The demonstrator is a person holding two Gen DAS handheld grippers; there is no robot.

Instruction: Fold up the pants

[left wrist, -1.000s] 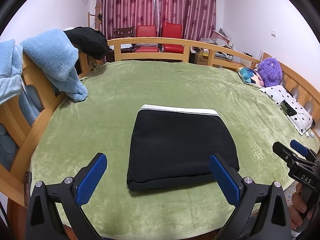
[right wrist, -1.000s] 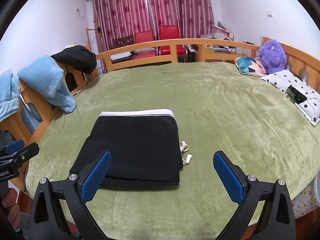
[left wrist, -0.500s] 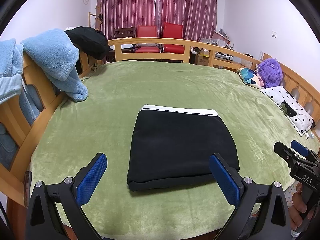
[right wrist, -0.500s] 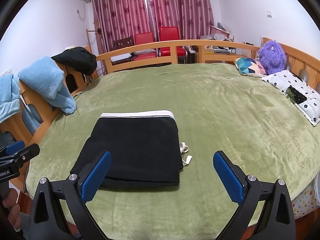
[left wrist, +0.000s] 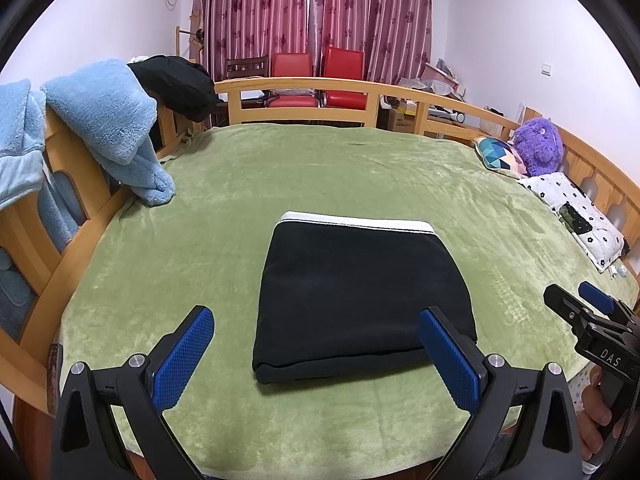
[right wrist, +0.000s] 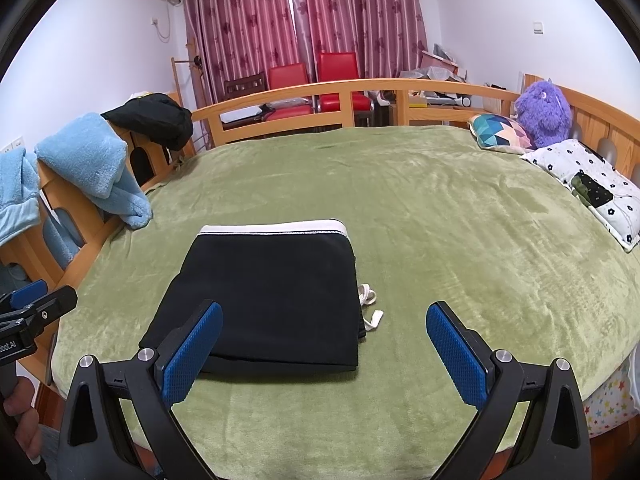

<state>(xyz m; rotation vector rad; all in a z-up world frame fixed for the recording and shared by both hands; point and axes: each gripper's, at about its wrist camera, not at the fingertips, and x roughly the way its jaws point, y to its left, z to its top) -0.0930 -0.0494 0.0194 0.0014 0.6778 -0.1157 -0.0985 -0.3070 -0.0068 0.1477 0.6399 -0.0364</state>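
Observation:
Black pants [left wrist: 360, 292] lie folded into a flat rectangle on the green bed cover [left wrist: 320, 168], white waistband at the far edge. They also show in the right wrist view [right wrist: 272, 296], with a white drawstring [right wrist: 370, 306] sticking out at their right side. My left gripper [left wrist: 316, 354] is open and empty, held above the near edge of the bed in front of the pants. My right gripper [right wrist: 324, 356] is open and empty, near the pants' front right corner. Each gripper shows at the edge of the other's view.
Light blue fleece garments [left wrist: 104, 120] and a black garment [left wrist: 176, 84] hang on the wooden bed rail at the left. A purple plush toy [right wrist: 544, 112], a patterned cushion [right wrist: 500, 134] and a white flowered pillow [right wrist: 592, 184] lie at the right. Red chairs [left wrist: 316, 76] stand behind the bed.

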